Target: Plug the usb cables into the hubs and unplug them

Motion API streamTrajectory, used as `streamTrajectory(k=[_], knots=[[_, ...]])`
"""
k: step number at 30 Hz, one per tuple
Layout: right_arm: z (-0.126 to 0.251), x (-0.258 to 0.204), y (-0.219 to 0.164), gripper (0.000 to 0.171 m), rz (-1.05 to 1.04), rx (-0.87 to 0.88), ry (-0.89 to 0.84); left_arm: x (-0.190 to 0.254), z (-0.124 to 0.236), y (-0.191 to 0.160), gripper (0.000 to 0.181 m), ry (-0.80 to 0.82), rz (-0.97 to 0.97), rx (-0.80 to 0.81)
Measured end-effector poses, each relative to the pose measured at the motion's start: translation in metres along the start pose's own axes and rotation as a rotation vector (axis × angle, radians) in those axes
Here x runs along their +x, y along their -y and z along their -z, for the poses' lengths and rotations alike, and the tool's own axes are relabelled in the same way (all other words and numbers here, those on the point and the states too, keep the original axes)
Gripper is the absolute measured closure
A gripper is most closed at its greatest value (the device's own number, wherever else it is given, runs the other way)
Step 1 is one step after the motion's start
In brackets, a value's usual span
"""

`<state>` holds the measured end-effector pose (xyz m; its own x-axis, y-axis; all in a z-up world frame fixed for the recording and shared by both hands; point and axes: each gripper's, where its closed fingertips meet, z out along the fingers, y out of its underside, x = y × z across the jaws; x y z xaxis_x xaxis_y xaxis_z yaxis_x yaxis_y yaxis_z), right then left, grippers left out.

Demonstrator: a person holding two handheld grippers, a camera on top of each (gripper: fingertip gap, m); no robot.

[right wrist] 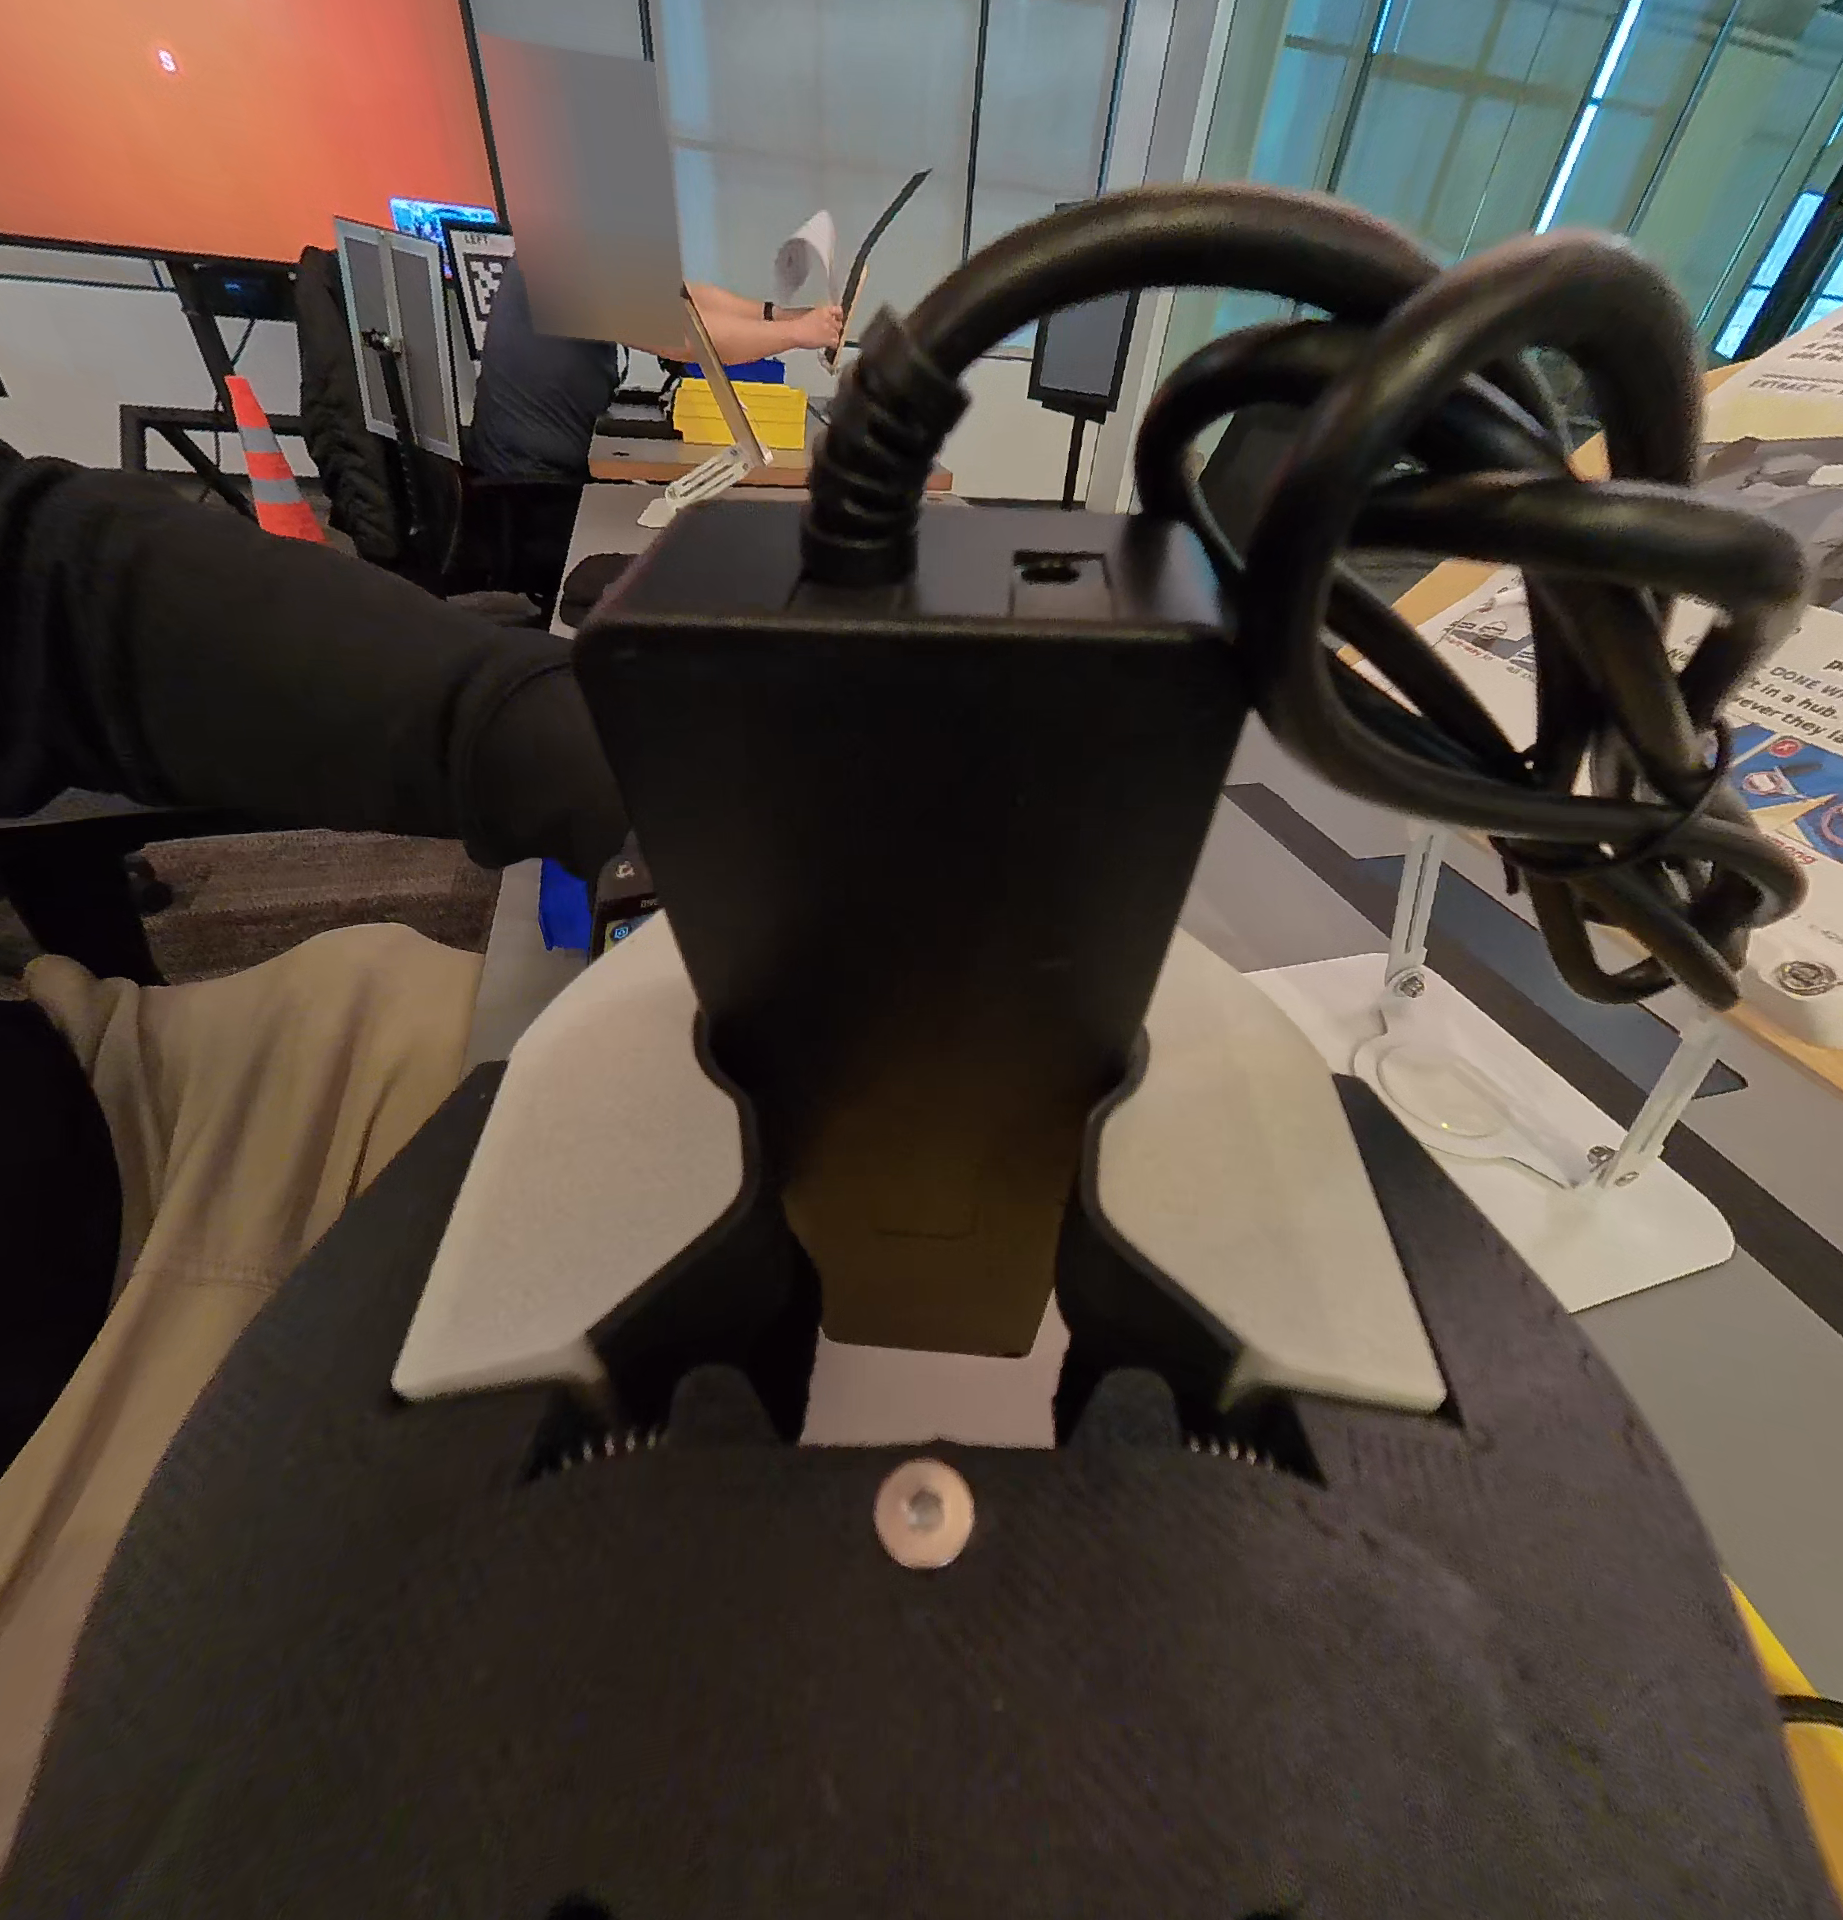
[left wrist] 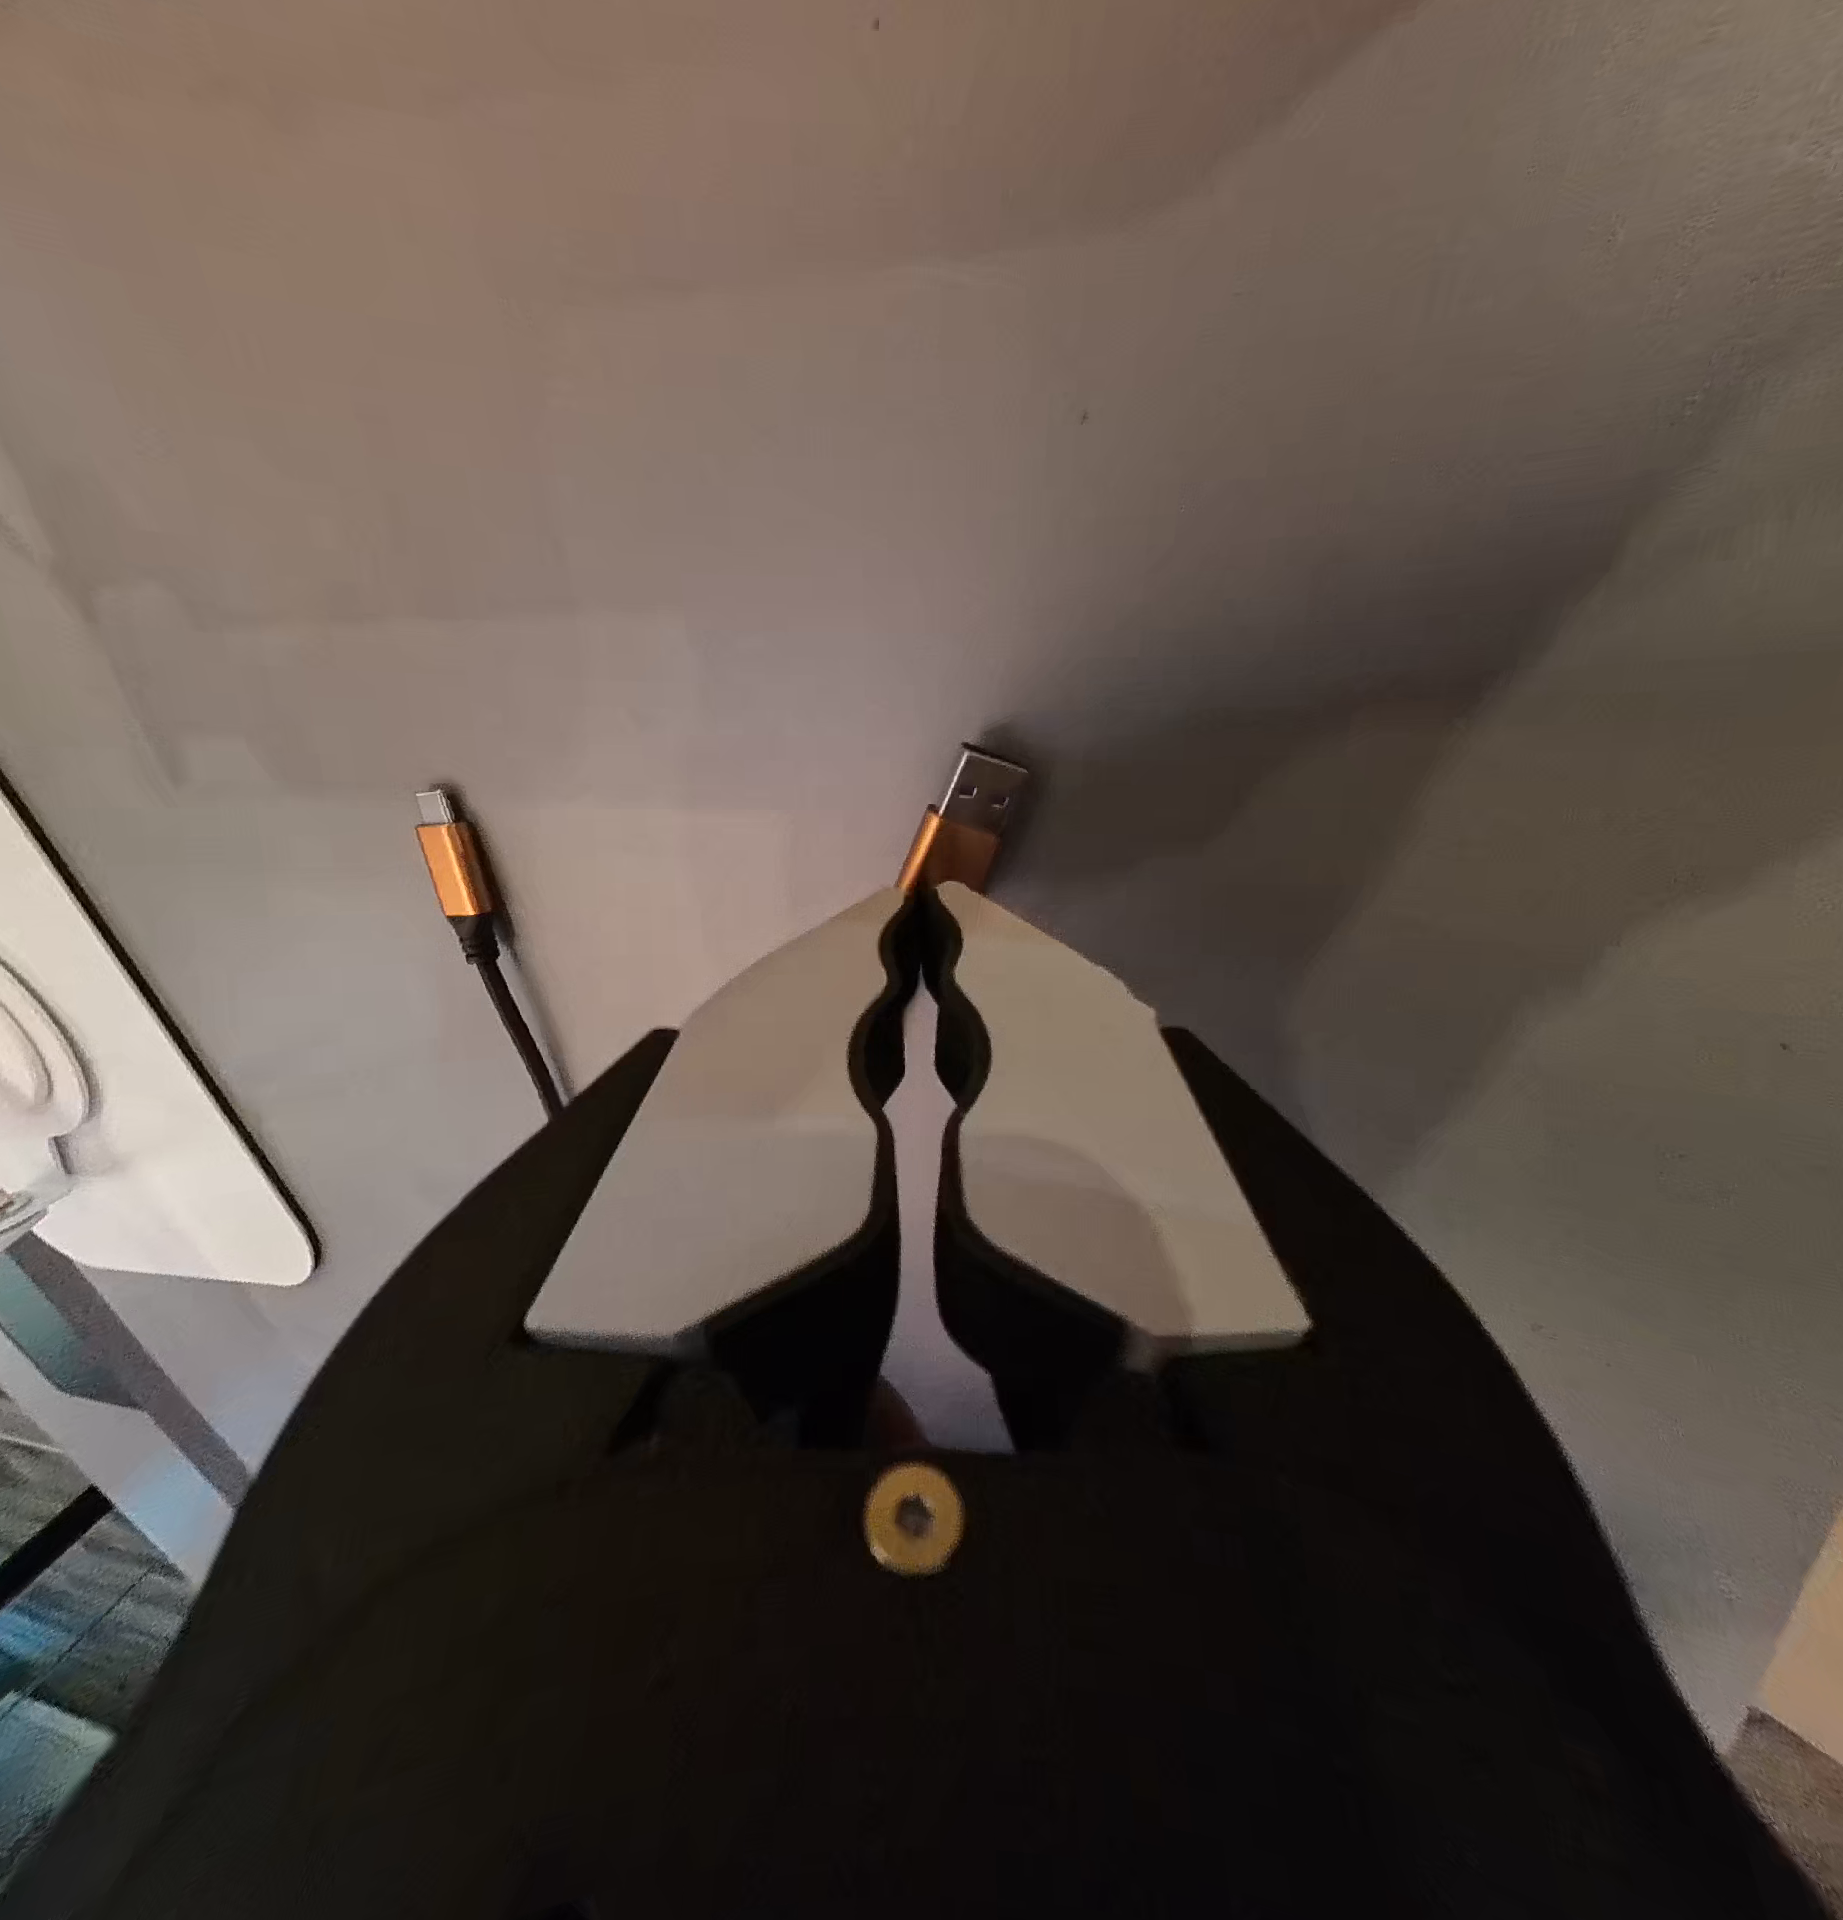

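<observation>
Orange-sleeved USB plug lies on grey surface, left gripper jaws pinching cable just behind it, metal tip free for insertion. Right gripper jaws clamp black hub aloft, steadying it; its cord bundled clear.

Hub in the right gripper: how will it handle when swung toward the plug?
Hub: rigid box, likely steady between the fingers. Its coiled cord hangs off to one side, so it probably tugs and sways. Smooth casing may slip.

Orange wall screen, tall glass windows, striped traffic cone, grey table.
</observation>
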<state>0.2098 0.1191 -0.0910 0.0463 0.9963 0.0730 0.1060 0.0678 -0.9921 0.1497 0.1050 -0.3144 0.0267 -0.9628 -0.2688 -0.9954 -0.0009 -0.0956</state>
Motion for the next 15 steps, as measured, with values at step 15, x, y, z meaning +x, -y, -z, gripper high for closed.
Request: streamTrajectory(k=[15], knots=[[-0.002,-0.002,0.0,0.107,-0.002,-0.002,0.007,-0.003,-0.008,-0.001,0.166,-0.062,0.014,0.037]])
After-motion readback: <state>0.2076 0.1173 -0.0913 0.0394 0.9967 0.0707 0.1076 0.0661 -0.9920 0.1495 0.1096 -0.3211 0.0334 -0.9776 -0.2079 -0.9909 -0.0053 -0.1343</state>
